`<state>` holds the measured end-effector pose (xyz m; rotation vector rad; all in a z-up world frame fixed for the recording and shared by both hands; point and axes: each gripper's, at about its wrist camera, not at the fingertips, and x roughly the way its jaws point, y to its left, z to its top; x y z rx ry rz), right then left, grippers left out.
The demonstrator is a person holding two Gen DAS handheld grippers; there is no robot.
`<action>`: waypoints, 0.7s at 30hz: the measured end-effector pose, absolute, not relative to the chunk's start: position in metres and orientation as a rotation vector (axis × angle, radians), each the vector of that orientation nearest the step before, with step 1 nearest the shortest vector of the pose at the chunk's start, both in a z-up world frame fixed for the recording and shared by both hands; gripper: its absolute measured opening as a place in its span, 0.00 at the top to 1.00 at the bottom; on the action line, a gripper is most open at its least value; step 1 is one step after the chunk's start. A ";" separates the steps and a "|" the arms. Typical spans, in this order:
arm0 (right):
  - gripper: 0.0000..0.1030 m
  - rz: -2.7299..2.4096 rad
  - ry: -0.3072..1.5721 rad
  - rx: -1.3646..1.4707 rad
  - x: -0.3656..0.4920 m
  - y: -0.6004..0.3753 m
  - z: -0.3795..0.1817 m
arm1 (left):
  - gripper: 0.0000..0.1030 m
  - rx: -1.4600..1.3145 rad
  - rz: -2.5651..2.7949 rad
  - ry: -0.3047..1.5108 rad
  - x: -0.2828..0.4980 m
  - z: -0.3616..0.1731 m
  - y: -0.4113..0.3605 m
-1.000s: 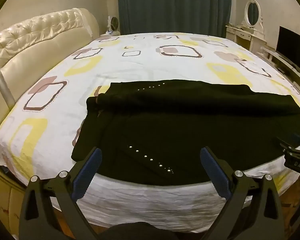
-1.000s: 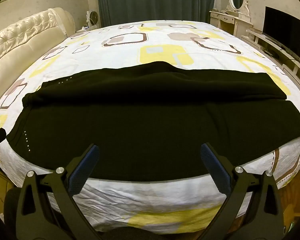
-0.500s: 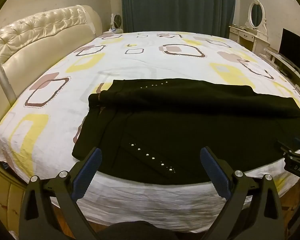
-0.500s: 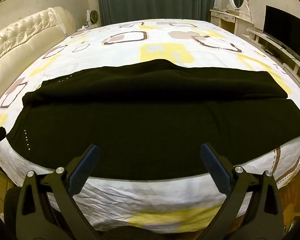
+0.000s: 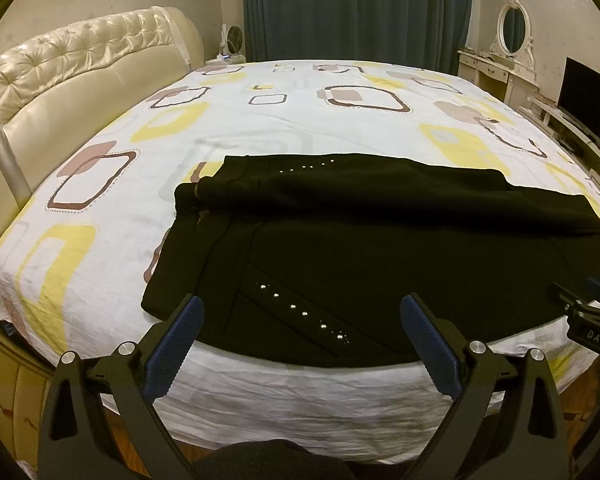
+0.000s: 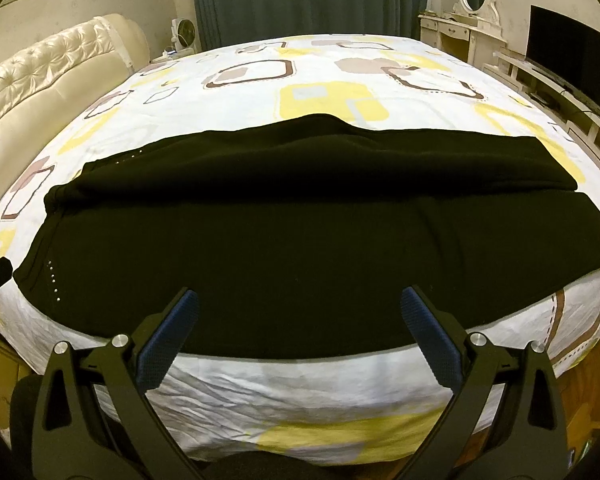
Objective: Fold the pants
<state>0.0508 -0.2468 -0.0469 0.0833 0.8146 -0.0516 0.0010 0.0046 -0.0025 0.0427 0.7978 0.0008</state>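
Black pants lie spread across the near side of the bed, waistband to the left, with a row of small silver studs near the front edge. In the right wrist view the same pants fill the middle, their legs running to the right, one leg lying over the far half. My left gripper hovers open before the bed's near edge, by the waist end, holding nothing. Farther right along that edge, my right gripper is open and empty over the legs. The right gripper's tip shows in the left wrist view.
The bed carries a white sheet with yellow and brown squares; its front drop hangs wrinkled. A cream tufted headboard stands at the left. A white vanity with mirror, a TV and dark curtains line the far side.
Both grippers have eased slightly upward and back, so the pants sit a little lower in both views. The pants have not moved. Both grippers stay open.
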 end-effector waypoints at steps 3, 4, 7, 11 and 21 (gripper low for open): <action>0.02 -0.051 0.815 0.083 0.051 -0.247 -0.047 | 0.05 0.038 0.002 0.800 0.000 -0.004 0.005; 0.02 -0.051 0.815 0.083 0.051 -0.247 -0.047 | 0.05 0.036 0.002 0.802 0.001 -0.005 0.006; 0.02 -0.052 0.816 0.084 0.051 -0.247 -0.047 | 0.05 0.034 0.003 0.802 0.001 -0.006 0.006; 0.02 -0.052 0.818 0.083 0.051 -0.247 -0.048 | 0.05 0.033 0.001 0.806 0.001 -0.006 0.006; 0.02 -0.050 0.822 0.083 0.052 -0.247 -0.048 | 0.05 0.025 -0.004 0.815 0.002 -0.007 0.009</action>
